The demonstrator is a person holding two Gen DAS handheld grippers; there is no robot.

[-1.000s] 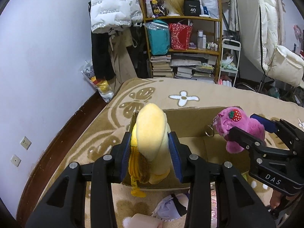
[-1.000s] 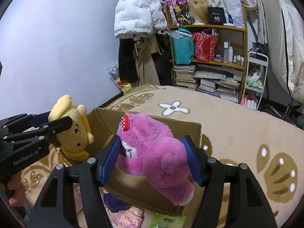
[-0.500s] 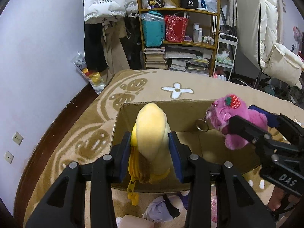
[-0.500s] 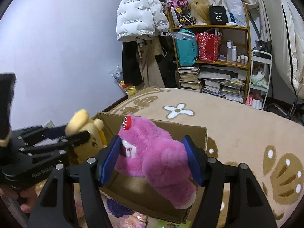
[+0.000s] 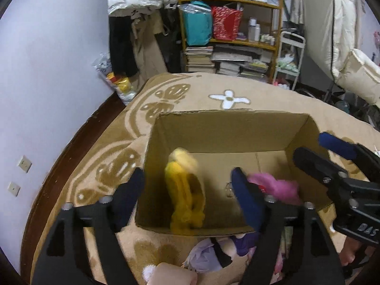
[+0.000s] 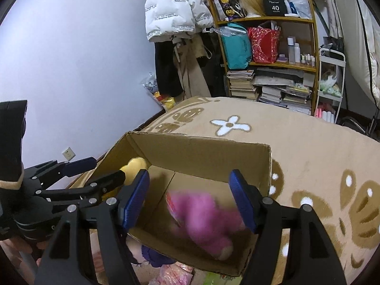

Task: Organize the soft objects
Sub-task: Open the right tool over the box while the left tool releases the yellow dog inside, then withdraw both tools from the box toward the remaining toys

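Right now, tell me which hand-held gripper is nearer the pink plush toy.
Right. The right hand-held gripper hangs open directly above the pink plush toy in the cardboard box. The left hand-held gripper, also open, sits over the yellow plush toy, farther off.

**Two plush toys inside the open box**

The left gripper [image 5: 187, 197] hangs spread wide over the cardboard box [image 5: 228, 128], gripping nothing. A blurred yellow plush [image 5: 185, 190] and a pink plush [image 5: 280, 187] lie inside the box. The right gripper [image 5: 315, 147], fingers parted, sits at the box's right wall.
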